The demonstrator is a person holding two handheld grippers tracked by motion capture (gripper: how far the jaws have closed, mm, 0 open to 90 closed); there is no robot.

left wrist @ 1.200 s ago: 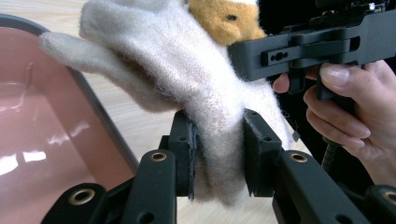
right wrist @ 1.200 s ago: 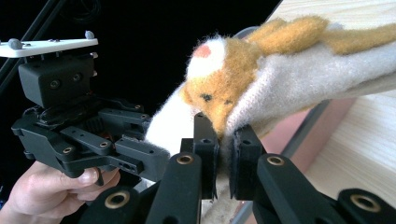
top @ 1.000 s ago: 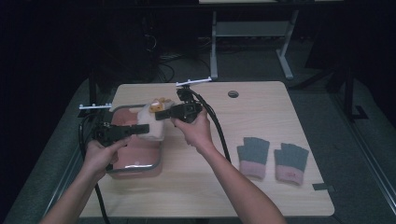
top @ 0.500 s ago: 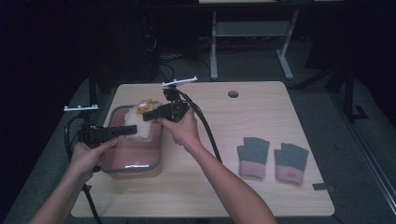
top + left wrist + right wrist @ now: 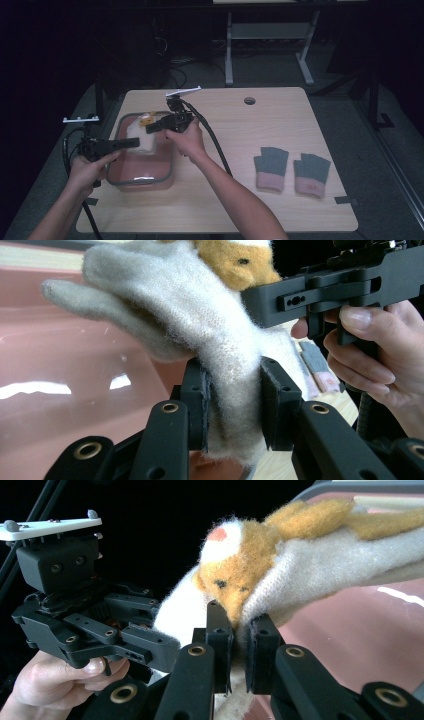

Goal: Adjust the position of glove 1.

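Left claw (image 5: 134, 143): clenched on the white mitten (image 5: 220, 340), gripping its cuff end.
Mitten: stretched between both claws, over the pink tray (image 5: 145, 186) on the surface (image 5: 260, 200).
Right claw (image 5: 150, 128): clenched on the mitten's orange animal face end (image 5: 240, 575).

fuzzy wool glove (image 5: 200, 325), glossy plastic tub (image 5: 145, 177), matt wood table (image 5: 280, 210)

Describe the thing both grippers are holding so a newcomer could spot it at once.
Start at the pink tray on the table's left side. Above it, the left gripper and right gripper clamp a fuzzy cream glove. Its orange animal face sets it apart from the grey-and-pink pair at right.
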